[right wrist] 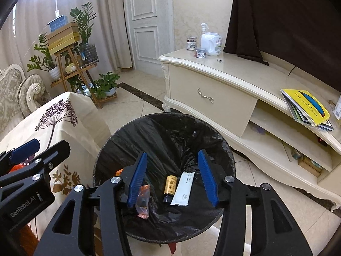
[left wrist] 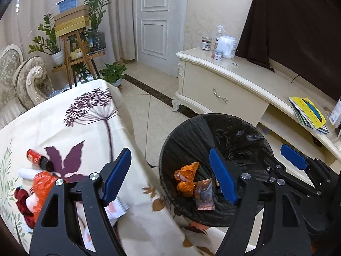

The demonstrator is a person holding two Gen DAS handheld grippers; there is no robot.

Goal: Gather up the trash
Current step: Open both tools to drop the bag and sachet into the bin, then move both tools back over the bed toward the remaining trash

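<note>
A bin with a black liner (left wrist: 185,132) (right wrist: 119,140) stands on the floor beside the flowered table (left wrist: 85,128). Inside lie an orange wrapper (left wrist: 186,177), a clear packet (left wrist: 204,194) (right wrist: 142,200), a gold bottle (right wrist: 170,186) and a white sachet (right wrist: 183,188). My left gripper (left wrist: 170,177) hangs open over the table edge and the bin's left rim, holding nothing. Directly above the bin, my right gripper (right wrist: 172,180) is open and empty. On the table rest a red bottle (left wrist: 39,159), an orange bag (left wrist: 42,183), a dark red cloth (left wrist: 22,204) and a paper slip (left wrist: 116,210).
A cream TV cabinet (right wrist: 213,98) runs behind the bin, with jars and a spray bottle (right wrist: 203,32) on top and yellow booklets (right wrist: 307,106). A wooden plant stand (left wrist: 74,49), a sofa arm (left wrist: 32,79) and a white door (left wrist: 153,21) lie farther back.
</note>
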